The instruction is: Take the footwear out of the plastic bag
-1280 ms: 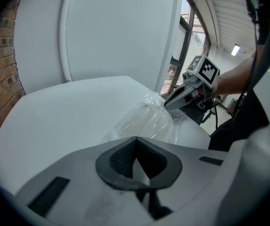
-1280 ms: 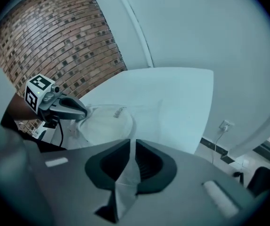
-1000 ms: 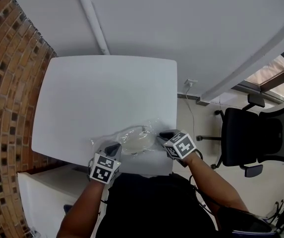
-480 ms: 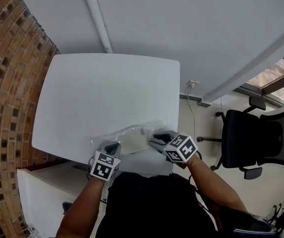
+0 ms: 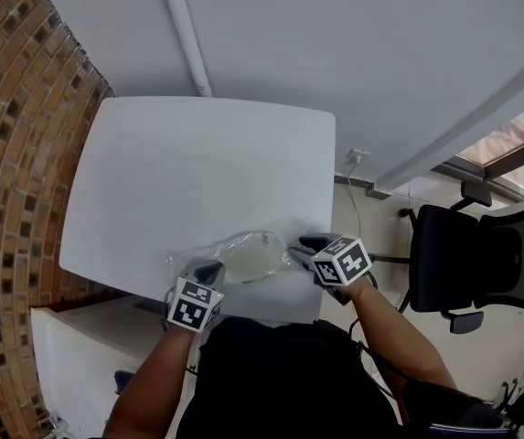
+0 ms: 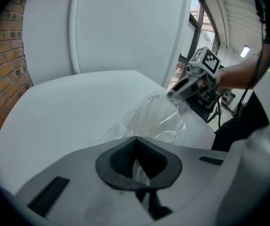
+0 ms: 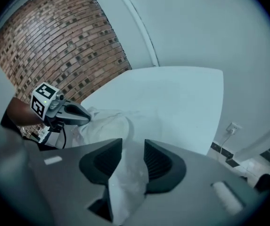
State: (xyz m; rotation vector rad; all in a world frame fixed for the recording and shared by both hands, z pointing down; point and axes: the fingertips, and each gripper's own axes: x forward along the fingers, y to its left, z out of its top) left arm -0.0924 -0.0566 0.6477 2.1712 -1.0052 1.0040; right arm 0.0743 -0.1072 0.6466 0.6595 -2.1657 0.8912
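A clear plastic bag [image 5: 248, 256] lies at the near edge of the white table [image 5: 197, 163]. Inside it is a pale piece of footwear [image 6: 154, 118] whose zigzag sole shows through the film. My left gripper [image 5: 208, 273] is shut on the bag's near left edge, and the film is pinched between its pads [image 6: 137, 166]. My right gripper [image 5: 303, 245] is at the bag's right end with its jaws opening. Bag film [image 7: 125, 173] runs loosely through the gap between them. Each gripper shows in the other's view: the right gripper [image 6: 187, 86], the left gripper [image 7: 73, 114].
A brick wall [image 5: 15, 154] runs along the table's left side. A black office chair [image 5: 463, 254] stands on the floor to the right. A wall socket with a cable [image 5: 353, 158] is beyond the table's right edge. The person's arms reach in from below.
The right gripper's jaws have spread apart at the bag's right end, after nudging left and then back right. The left gripper has stayed clamped on the bag.
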